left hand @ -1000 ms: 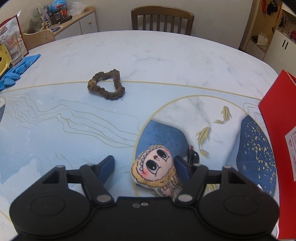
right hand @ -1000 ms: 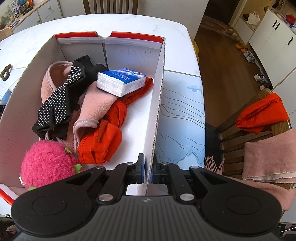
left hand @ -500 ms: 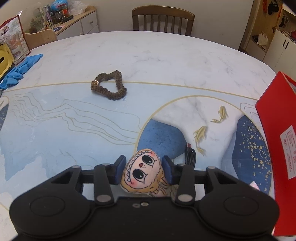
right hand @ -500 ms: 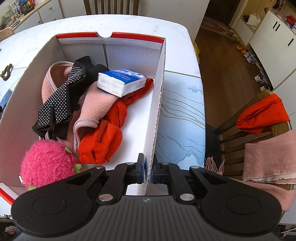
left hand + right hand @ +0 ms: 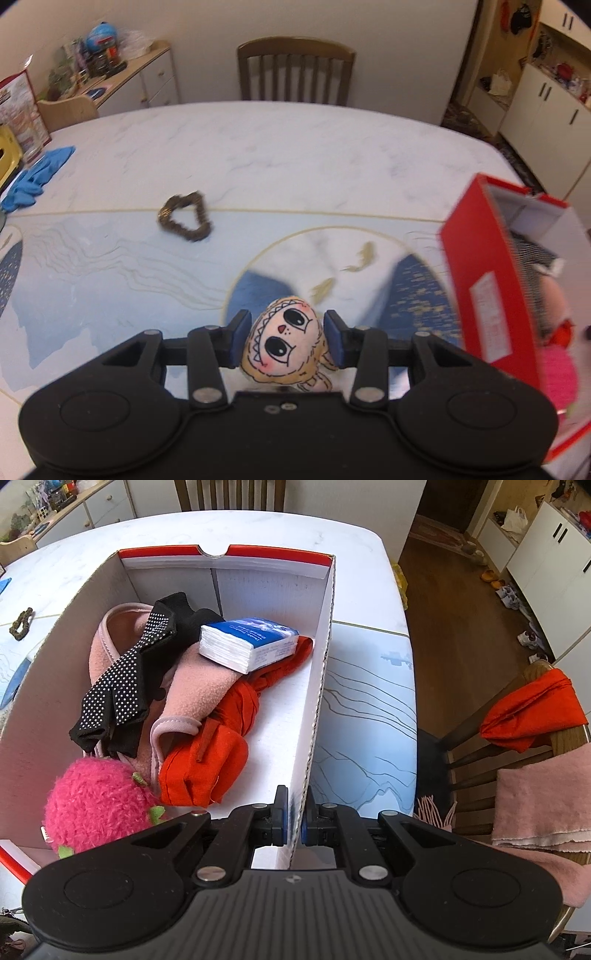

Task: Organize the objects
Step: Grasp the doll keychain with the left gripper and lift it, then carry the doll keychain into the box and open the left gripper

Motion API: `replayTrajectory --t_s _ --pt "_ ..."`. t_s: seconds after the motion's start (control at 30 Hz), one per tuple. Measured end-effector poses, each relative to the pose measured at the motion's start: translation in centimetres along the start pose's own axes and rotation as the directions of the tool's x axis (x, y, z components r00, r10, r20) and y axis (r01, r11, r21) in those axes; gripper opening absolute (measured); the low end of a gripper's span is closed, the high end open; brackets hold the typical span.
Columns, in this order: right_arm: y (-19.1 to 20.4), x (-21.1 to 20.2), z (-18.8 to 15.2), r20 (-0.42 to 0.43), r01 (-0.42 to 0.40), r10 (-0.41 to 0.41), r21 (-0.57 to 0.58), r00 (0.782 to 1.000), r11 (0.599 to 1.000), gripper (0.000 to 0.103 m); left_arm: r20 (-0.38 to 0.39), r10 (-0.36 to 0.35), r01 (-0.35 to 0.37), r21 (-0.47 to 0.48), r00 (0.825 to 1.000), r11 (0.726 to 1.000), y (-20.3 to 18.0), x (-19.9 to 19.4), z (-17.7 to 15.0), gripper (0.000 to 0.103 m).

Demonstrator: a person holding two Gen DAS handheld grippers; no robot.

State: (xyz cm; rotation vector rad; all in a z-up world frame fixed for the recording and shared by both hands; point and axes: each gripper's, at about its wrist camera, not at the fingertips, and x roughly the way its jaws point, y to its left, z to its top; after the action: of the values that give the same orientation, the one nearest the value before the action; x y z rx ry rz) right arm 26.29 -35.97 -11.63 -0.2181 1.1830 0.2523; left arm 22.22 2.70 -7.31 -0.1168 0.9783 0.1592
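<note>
My left gripper (image 5: 284, 338) is shut on a small plush doll head (image 5: 282, 345) with big black eyes and yellow hair, held up off the table. A brown scrunchie (image 5: 184, 219) lies further out on the tabletop. The red cardboard box (image 5: 487, 280) stands at the right of the left wrist view. My right gripper (image 5: 291, 821) is shut on the near right wall of that box (image 5: 317, 701). Inside lie a pink plush ball (image 5: 96, 808), red cloth (image 5: 210, 764), pink fabric (image 5: 199, 686), a black studded item (image 5: 129, 686) and a tissue pack (image 5: 251, 642).
A blue cloth (image 5: 37, 177) and printed cartons (image 5: 18, 107) sit at the table's far left. A wooden chair (image 5: 295, 70) stands behind the table. Another chair (image 5: 517, 738) draped with red and pink cloths stands right of the box.
The left gripper closed on the doll head and lifted it off the table, swinging toward the red box. The right gripper stayed still on the box wall.
</note>
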Motion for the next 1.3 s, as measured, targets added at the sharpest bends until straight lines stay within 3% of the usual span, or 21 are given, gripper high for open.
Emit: replayTrajectory --t_s 0.4,0.9,1.07,1.3 --pt "-0.5 -0.4 -0.2 0.029 -0.038 0.039 -0.019 0.999 0.999 0.006 0.069 -0.160 0.149 0.137 0.985 0.979 -8.7 -4.2 1.5 0.041" --pt "-1.1 -0.4 -0.4 0.039 -0.071 0.072 -0.032 0.997 0.997 0.007 0.012 -0.328 0.310 0.294 0.945 0.904 -20.2 -3.3 1.3 0.042" --pt "-1.3 -0.4 -0.5 0.045 -0.085 0.087 -0.029 0.995 0.996 0.007 -0.008 -0.344 0.330 0.304 0.939 0.894 -22.5 -2.0 1.5 0.042" --pt "-1.4 -0.4 -0.6 0.049 -0.092 0.094 -0.039 0.994 0.995 0.008 -0.044 -0.327 0.324 0.315 0.944 0.892 -24.5 0.9 1.6 0.042"
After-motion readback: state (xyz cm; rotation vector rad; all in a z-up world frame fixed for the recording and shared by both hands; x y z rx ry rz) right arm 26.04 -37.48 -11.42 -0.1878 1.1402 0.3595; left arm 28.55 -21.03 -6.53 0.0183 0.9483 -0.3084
